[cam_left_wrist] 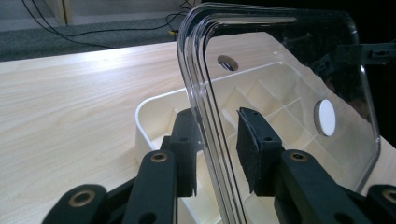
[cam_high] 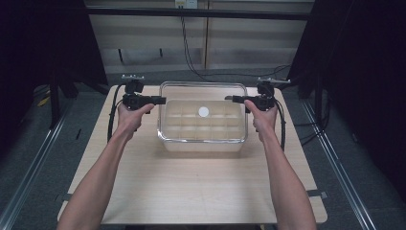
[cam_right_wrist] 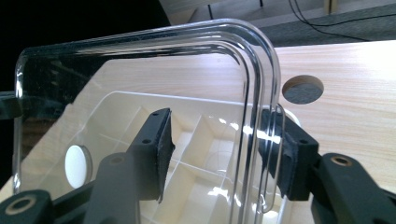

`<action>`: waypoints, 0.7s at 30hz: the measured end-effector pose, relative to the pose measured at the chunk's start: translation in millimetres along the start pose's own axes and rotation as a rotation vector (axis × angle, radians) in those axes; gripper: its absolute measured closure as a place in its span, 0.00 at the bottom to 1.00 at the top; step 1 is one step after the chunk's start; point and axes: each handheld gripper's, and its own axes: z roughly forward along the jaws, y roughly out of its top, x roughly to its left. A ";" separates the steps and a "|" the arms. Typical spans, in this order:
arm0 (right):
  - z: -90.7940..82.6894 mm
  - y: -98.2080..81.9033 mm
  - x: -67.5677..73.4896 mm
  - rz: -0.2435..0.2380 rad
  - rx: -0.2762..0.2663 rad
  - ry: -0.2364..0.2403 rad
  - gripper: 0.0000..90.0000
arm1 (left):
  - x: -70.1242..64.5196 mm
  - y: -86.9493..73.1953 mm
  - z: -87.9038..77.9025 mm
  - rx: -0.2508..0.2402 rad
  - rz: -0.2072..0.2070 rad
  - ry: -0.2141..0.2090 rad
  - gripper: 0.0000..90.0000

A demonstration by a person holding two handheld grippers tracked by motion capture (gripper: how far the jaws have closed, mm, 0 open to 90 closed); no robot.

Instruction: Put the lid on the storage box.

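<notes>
My high view sits above the near edge of the pale wooden desk (cam_high: 191,191), looking forward and down. The left tool (cam_left_wrist: 219,154) camera rides low and very close, looking along its black jaws (the right tool (cam_right_wrist: 219,154) camera mirrors it). All three share the clear plastic lid (cam_high: 203,88) with its white round disc (cam_high: 204,112).

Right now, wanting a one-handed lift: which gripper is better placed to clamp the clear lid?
Left gripper, marginally: its jaws straddle the lid rim, one seemingly touching. The right gripper straddles the opposite rim similarly.
</notes>
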 end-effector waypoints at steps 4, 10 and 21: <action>3.1 0.4 -0.2 0.000 0.009 -0.008 0.48 | 0.7 -0.4 1.1 0.005 0.001 0.007 0.76; 11.1 1.1 4.7 -0.022 0.043 -0.064 0.40 | 8.5 -1.9 8.0 0.022 -0.014 0.004 0.76; 28.5 -4.6 -6.0 0.034 0.067 -0.069 0.37 | 18.1 -9.3 19.7 0.039 -0.050 0.004 0.74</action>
